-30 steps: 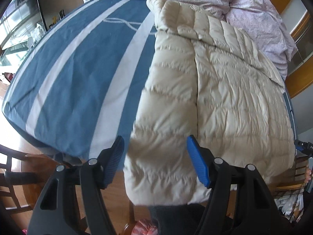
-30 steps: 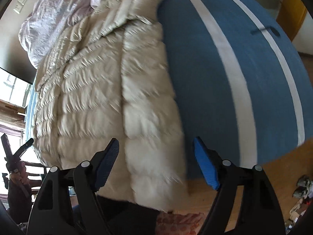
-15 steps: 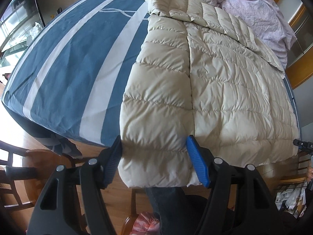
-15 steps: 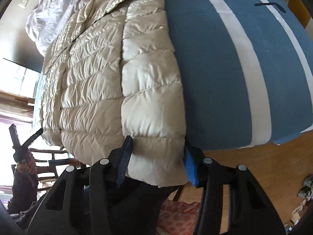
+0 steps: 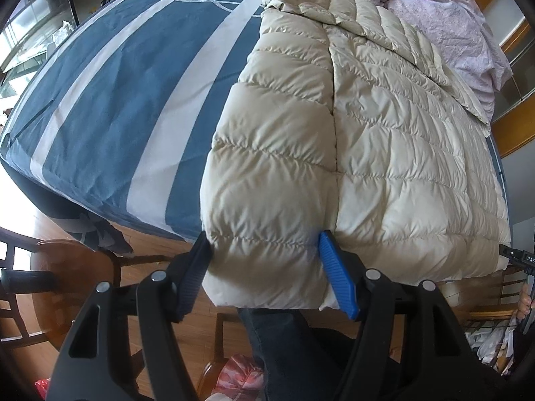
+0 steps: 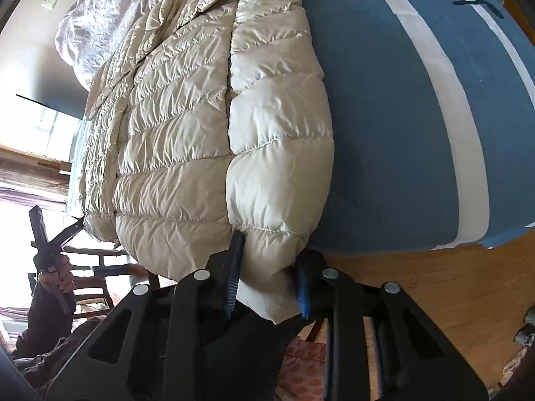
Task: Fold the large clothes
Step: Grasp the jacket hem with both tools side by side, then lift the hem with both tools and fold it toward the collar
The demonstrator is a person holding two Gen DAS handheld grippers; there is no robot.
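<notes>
A cream quilted puffer jacket point(image 5: 367, 133) lies flat on the blue-and-white striped bed point(image 5: 133, 100), its side panels folded in and its hem hanging over the near edge. My left gripper point(image 5: 267, 277) straddles the hem of the left panel, jaws wide, the padding filling the gap between them. My right gripper point(image 6: 267, 280) is closing on the hem corner of the jacket point(image 6: 277, 133) at its right side, and the fabric bunches between the pads. In the right wrist view the left gripper point(image 6: 41, 234) shows at far left in a hand.
A crumpled lilac duvet point(image 5: 451, 16) lies at the head of the bed beyond the collar. Wooden chairs point(image 5: 67, 267) stand on the wooden floor point(image 6: 418, 284) by the bed's foot. The person's dark trouser legs point(image 5: 284, 341) are right below the hem.
Both grippers came down and in to the jacket's hem. The right jaws narrowed from wide apart to a pinch on the hem corner. The left jaws kept their width.
</notes>
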